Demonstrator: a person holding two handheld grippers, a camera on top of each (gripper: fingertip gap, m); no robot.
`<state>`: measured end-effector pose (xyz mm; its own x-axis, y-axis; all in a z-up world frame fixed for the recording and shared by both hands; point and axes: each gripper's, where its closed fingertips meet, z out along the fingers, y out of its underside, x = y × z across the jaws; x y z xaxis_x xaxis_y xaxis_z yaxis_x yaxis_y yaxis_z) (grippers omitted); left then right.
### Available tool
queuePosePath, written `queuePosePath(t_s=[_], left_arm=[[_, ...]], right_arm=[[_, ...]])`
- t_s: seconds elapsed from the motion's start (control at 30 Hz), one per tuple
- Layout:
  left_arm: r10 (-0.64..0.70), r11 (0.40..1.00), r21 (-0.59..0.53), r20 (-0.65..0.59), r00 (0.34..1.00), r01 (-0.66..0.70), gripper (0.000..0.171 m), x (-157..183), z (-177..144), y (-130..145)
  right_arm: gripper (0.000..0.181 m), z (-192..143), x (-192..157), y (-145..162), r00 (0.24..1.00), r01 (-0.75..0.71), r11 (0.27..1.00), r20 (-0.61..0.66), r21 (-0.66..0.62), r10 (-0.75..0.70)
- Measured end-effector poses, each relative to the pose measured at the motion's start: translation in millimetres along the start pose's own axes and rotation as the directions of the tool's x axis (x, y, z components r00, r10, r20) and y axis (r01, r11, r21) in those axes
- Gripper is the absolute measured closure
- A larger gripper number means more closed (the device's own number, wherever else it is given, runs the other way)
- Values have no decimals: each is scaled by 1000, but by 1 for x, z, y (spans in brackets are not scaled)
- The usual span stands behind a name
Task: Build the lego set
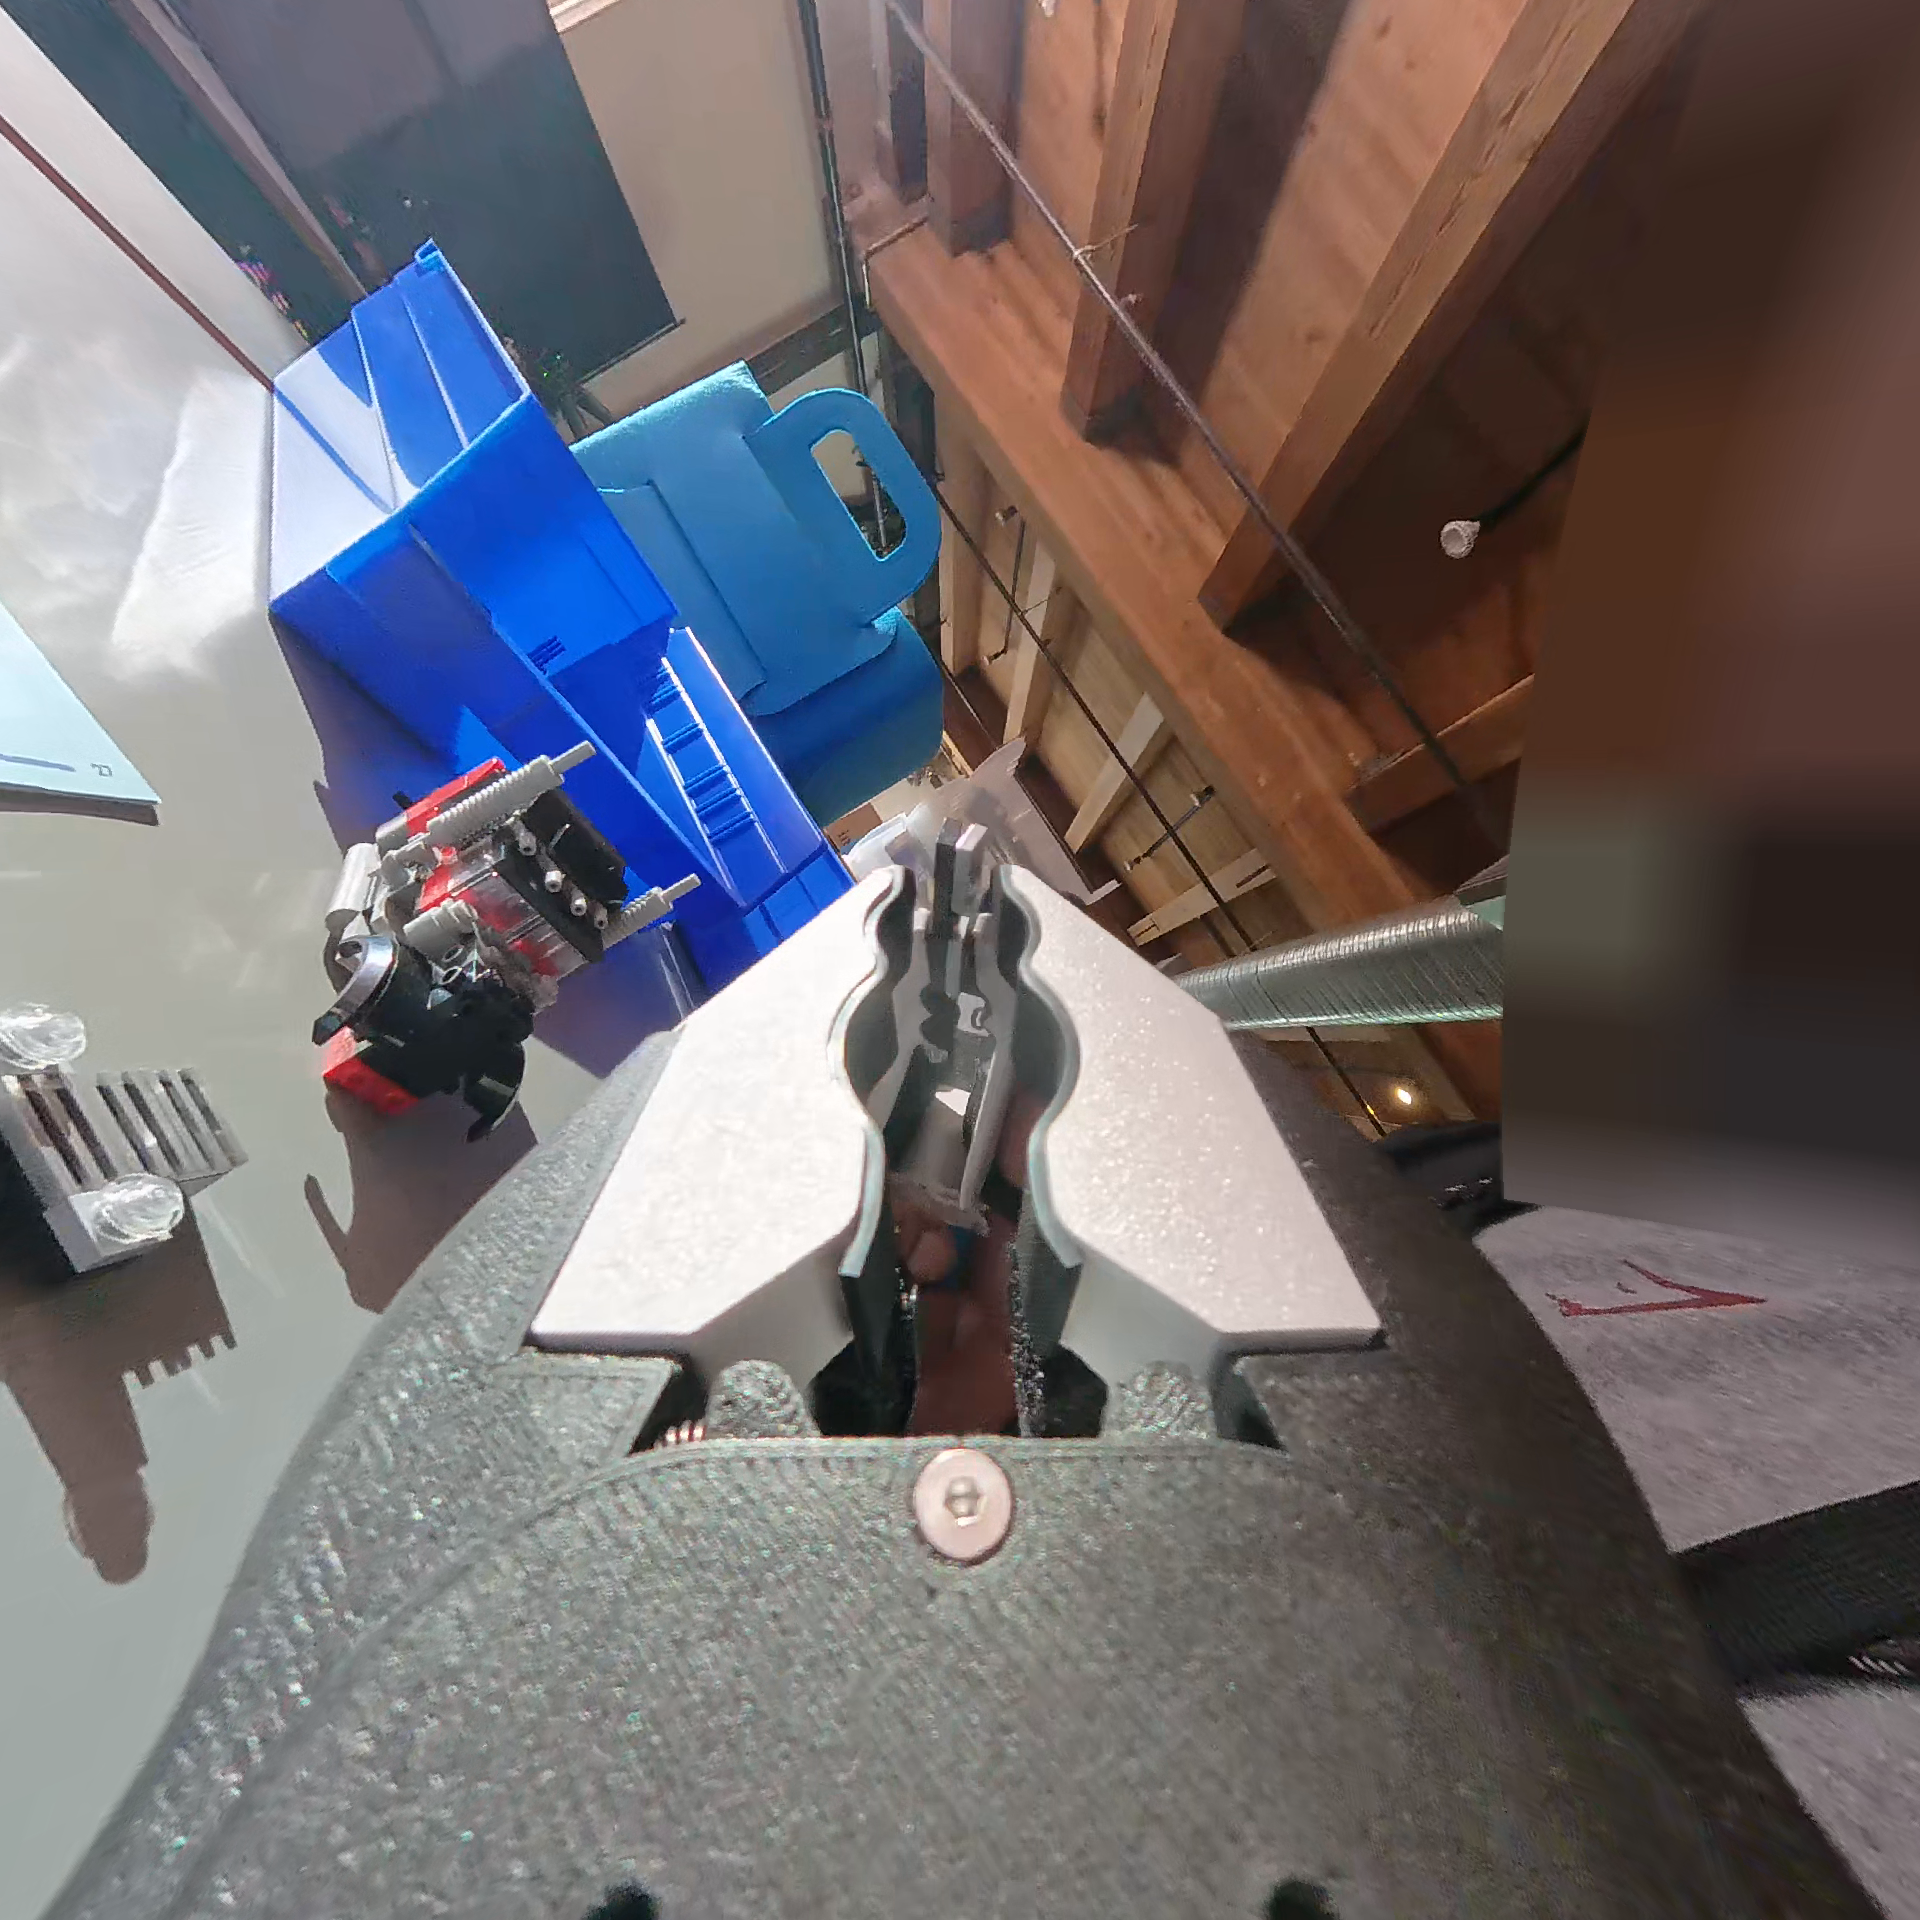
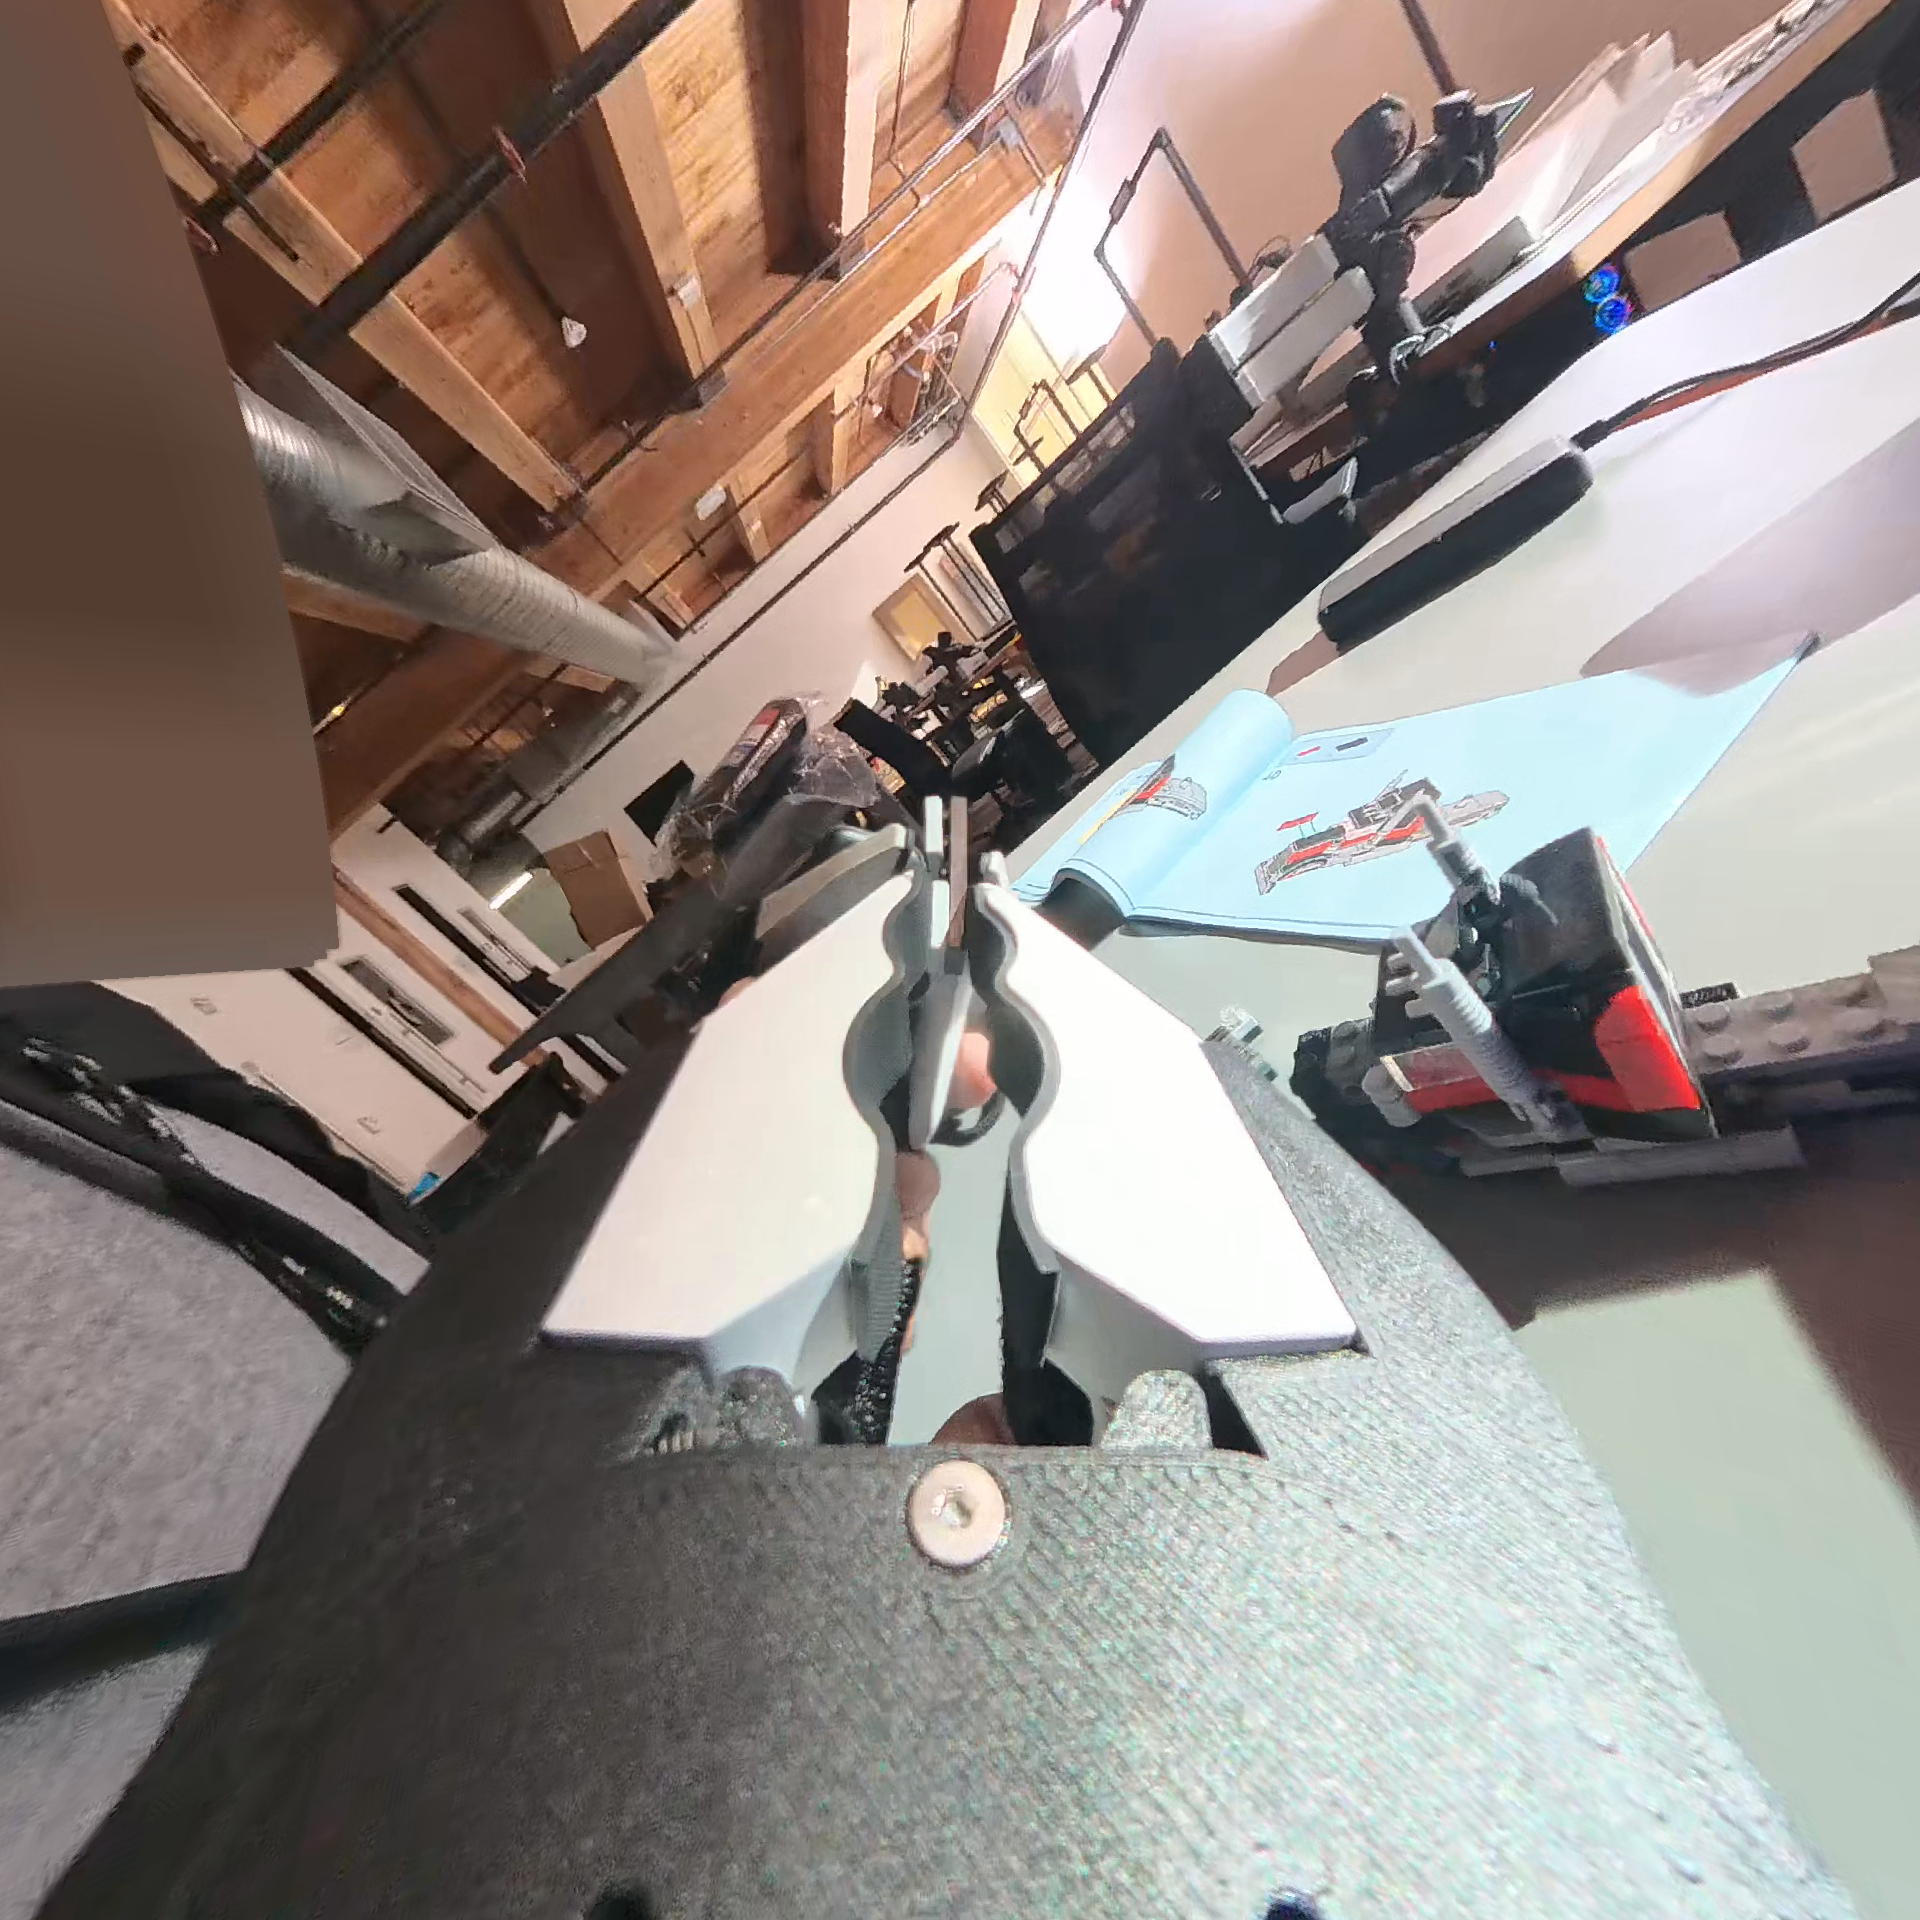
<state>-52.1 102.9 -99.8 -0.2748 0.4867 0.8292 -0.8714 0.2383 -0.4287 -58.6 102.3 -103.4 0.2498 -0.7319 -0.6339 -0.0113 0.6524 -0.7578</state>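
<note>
Both tongs are lifted off the table and tilted up toward the wooden ceiling. Left tongs (image 1: 951,894) are closed nearly all the way, pinching a small gray and black lego piece (image 1: 954,868) that sticks out past the tips. Right tongs (image 2: 951,894) are likewise nearly closed on a thin gray and dark lego plate (image 2: 943,842) standing on edge between the tips. In the left wrist view the red, black and gray lego model (image 1: 468,925) sits on the glossy table (image 1: 177,582), just in front of a blue bin (image 1: 436,561) with a lighter blue handled bag (image 1: 790,561) behind it. Gray grille pieces (image 1: 114,1132) with clear round studs lie near the left edge, apart from the model. In the right wrist view the same model (image 2: 1538,1008) sits on a gray plate to the right of the tongs, with the open light blue instruction booklet (image 2: 1382,810) lying just behind it. A black cabled box (image 2: 1455,540) rests farther back on the table.
</note>
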Motion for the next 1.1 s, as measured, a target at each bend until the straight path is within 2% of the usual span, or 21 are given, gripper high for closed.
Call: queuePosePath(t_s=[0.3,0.63,1.1], left_arm=[[-10,999,30,-24,1000,11,161,2,-2,-4],[1,1000,27,-61,998,0,163,8,-3,-4],[45,999,-12,-14,999,-45,163,6,-4,-2]], right_arm=[[174,6,-4,10,982,181,981,-40,-65,-183],[174,6,-13,8,954,295,954,-32,-57,-297],[174,6,-14,10,933,353,933,-47,-74,-356]])
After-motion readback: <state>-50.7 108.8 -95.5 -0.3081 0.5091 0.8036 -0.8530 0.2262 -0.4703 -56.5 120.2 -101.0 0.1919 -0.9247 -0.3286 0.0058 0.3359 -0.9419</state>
